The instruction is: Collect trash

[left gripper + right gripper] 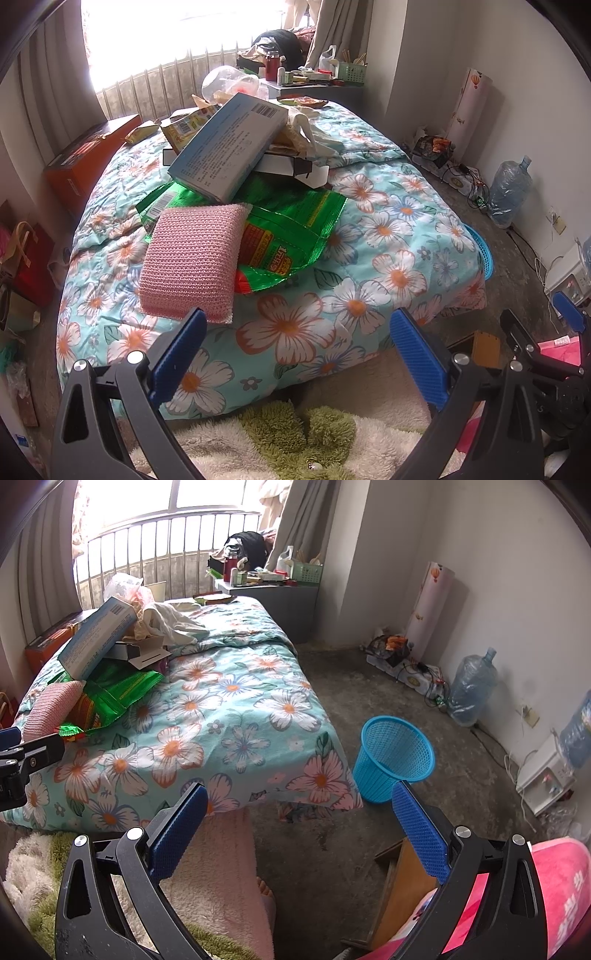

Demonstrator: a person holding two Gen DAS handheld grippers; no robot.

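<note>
Little can be read. The blue-grey carton (229,147) on top of the pile carries a barcode label at its far end and lines of small print down its side, too fine to make out. The green foil wrapper (284,236) has a red and yellow panel with upside-down characters, not legible, and a barcode on its near-left corner. The pink cloth (565,897) bears white characters, blurred.

This is a bedroom in a home: a bed (236,716) with a flowery blanket, curtains (295,528) by the window (155,502), and a fluffy rug (295,435).
</note>
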